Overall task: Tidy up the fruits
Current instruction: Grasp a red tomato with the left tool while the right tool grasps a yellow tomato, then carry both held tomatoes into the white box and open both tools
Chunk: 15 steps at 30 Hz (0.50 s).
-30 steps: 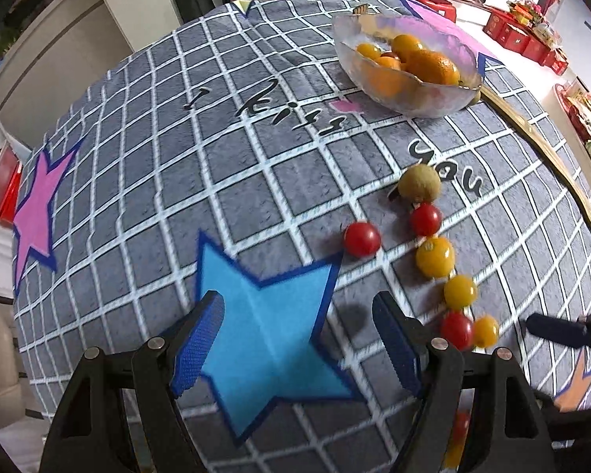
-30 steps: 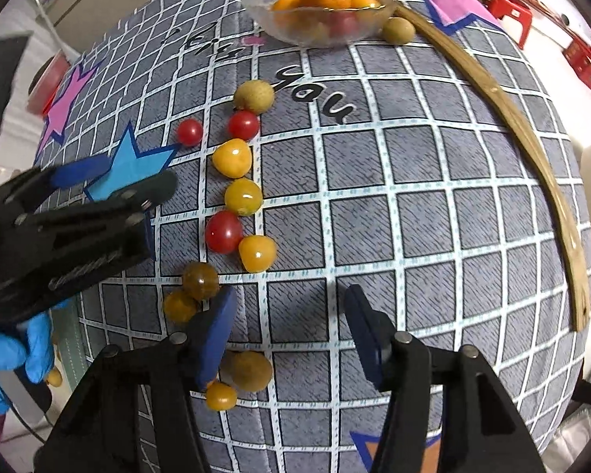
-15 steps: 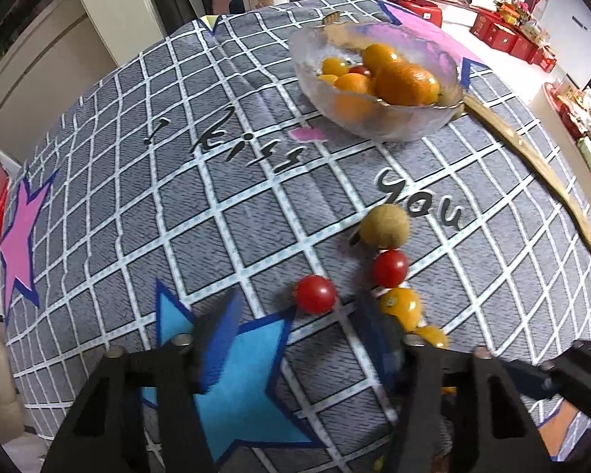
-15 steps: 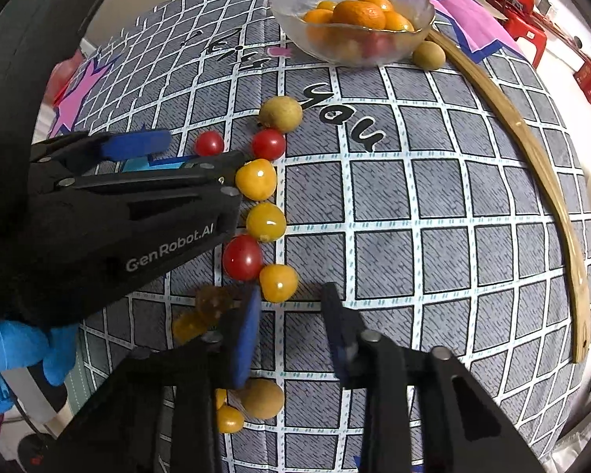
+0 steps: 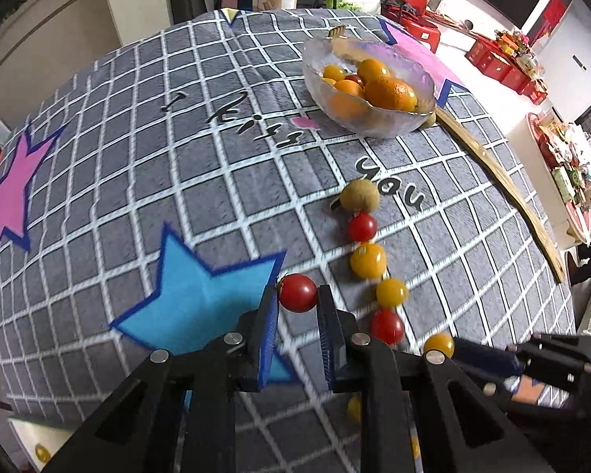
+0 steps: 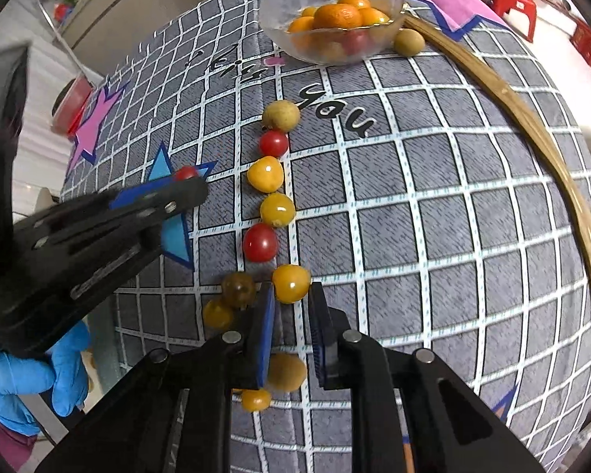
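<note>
My left gripper [image 5: 297, 295] is shut on a red cherry tomato [image 5: 297, 292] over the blue star; it also shows in the right wrist view [image 6: 185, 185]. My right gripper [image 6: 291, 295] is shut on a yellow cherry tomato [image 6: 291, 283]. A row of fruit lies on the cloth: a tan longan [image 6: 281, 115], a red tomato [image 6: 274, 143], two yellow tomatoes [image 6: 265, 174], another red tomato [image 6: 259, 242]. A glass bowl [image 5: 390, 122] at the far side holds oranges and small fruits.
The table has a grey checked cloth [image 5: 138, 157] with stars. A curved wooden strip [image 6: 532, 146] runs along the right side. A longan [image 6: 409, 41] lies beside the bowl. More small fruits [image 6: 236, 288] lie near my right gripper, at the near table edge.
Both grippers closed from wide open: the left moved forward and shut on the red tomato, the right moved forward and shut on the yellow tomato.
</note>
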Each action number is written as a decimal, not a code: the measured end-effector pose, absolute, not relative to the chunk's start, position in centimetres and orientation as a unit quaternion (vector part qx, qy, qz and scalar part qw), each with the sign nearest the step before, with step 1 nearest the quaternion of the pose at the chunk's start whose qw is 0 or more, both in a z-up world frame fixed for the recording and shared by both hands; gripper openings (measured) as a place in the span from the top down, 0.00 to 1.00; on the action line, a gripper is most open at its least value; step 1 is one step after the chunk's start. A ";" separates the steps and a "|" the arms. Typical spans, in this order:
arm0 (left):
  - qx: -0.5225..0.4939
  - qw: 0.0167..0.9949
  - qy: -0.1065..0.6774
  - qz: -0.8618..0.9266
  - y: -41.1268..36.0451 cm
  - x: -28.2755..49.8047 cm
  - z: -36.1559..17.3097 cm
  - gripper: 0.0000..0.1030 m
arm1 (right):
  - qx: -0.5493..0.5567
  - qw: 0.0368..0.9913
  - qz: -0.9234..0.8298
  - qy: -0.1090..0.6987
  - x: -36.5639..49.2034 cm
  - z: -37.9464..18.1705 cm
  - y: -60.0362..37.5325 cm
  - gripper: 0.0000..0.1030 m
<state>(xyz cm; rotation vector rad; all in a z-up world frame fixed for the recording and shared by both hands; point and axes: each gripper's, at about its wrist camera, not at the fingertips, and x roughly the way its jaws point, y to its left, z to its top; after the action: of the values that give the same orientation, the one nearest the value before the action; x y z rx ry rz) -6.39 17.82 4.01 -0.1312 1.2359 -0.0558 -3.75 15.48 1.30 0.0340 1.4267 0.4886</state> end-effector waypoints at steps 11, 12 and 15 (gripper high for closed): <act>-0.076 0.817 0.571 0.002 20.7 -13.4 6.9 0.79 | 0.007 0.731 0.233 0.642 -7.3 4.5 13.6 0.82; -0.077 0.818 0.571 0.006 21.1 -14.3 7.1 0.79 | 0.005 0.730 0.235 0.642 -7.7 4.7 13.9 0.82; -0.081 0.817 0.570 0.022 22.3 -16.8 7.7 0.79 | -0.004 0.726 0.246 0.642 -9.0 5.3 15.0 0.82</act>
<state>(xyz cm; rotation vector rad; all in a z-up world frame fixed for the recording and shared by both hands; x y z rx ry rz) -16.83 22.27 7.66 -0.1723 1.2150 0.0463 -8.97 14.99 5.30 -0.0098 1.4155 0.5425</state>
